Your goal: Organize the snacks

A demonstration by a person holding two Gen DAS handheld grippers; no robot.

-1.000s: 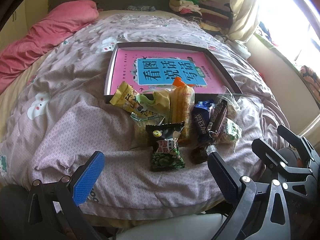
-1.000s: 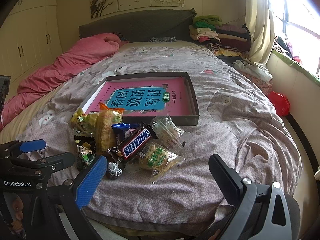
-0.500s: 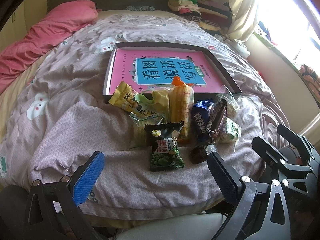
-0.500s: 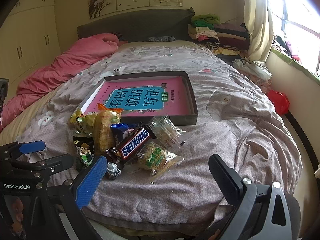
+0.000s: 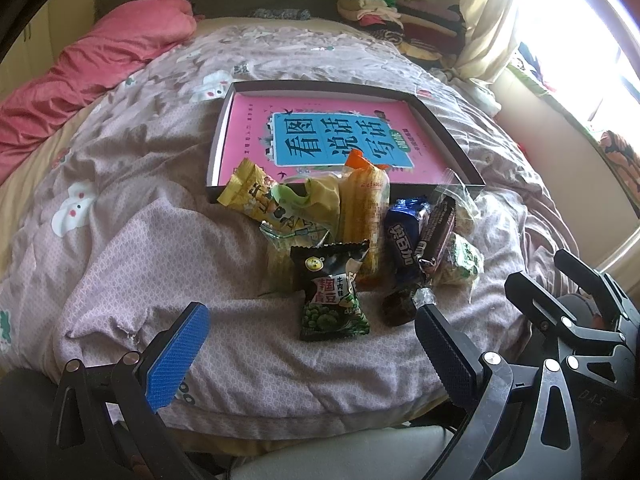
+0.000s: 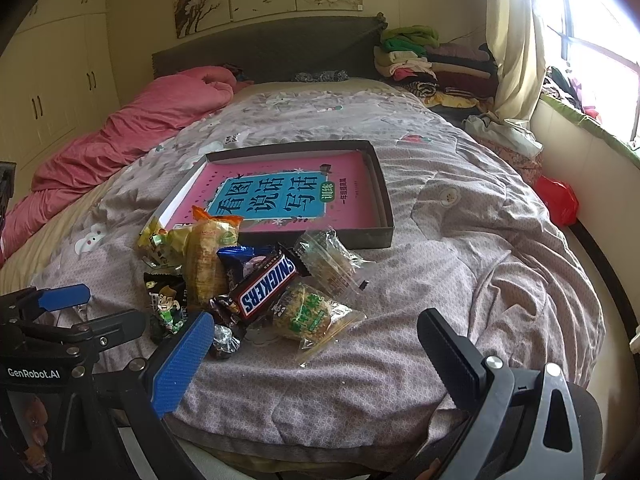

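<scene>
Crinkly foil and clear film, heaped loose near the front edge of the bed (image 6: 460,264), just short of the shallow tray (image 6: 385,200) with the pink book (image 5: 320,144) inside: green-pea packet (image 5: 331,292) nearest, Snickers bar (image 6: 267,286) propped across a blue wrapper (image 5: 404,236), orange corn-stick bag (image 5: 366,212) leaning on the tray's front wall, green-labelled cake (image 6: 310,312) and a clear-wrapped cake (image 6: 326,262) to the right. Likely trouble: slippery wrappers sliding out of a pinch; overlapped packets dragged along together, probably the Snickers bar and whatever lies beneath; soft quilt giving way under a downward press, so a flat packet hard to get under; small foil candies (image 6: 222,342) close to the front edge, easily nudged off. Left gripper (image 5: 308,344) low at the front edge, spread wide, nothing between the pads, aimed at the pea packet. Right gripper (image 6: 316,346) alongside, likewise wide apart and empty, pointed over the cakes toward the tray.
</scene>
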